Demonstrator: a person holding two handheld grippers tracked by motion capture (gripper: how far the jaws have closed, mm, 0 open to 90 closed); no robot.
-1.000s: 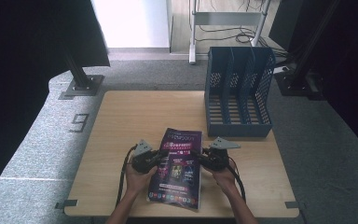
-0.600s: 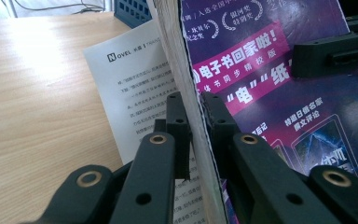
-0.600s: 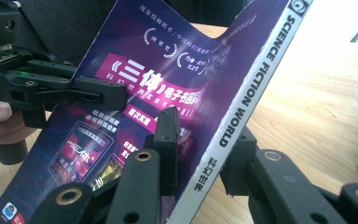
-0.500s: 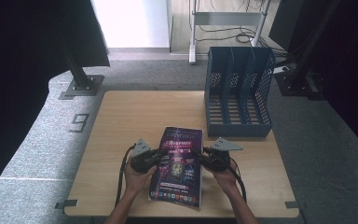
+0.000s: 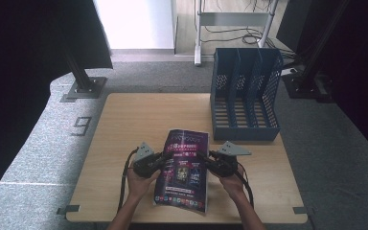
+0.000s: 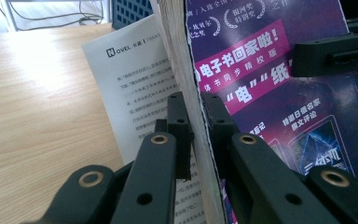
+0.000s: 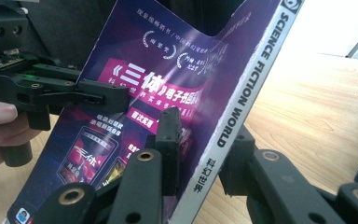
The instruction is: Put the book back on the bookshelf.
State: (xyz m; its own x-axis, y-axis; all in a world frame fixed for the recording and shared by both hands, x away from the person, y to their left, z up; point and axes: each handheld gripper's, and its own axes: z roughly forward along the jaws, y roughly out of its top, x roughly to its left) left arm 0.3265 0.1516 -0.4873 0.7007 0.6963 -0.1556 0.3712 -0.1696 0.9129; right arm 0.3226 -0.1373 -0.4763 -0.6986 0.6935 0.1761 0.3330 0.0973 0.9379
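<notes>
- We clamp the magazine (image 5: 184, 170) by both side edges, left gripper (image 5: 159, 160) and right gripper (image 5: 206, 162) jaws clenched, to share its floppy weight.
- It tilts above the worktop (image 5: 139, 120), probably bound for the file rack (image 5: 244, 96).

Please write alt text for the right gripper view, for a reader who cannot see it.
The right tool clamps the spine edge of a purple magazine above a wooden table. The left tool grips the opposite edge.

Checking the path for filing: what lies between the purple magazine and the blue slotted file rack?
Bare wooden table lies between the purple magazine and the blue slotted file rack, as the high view shows.
</notes>
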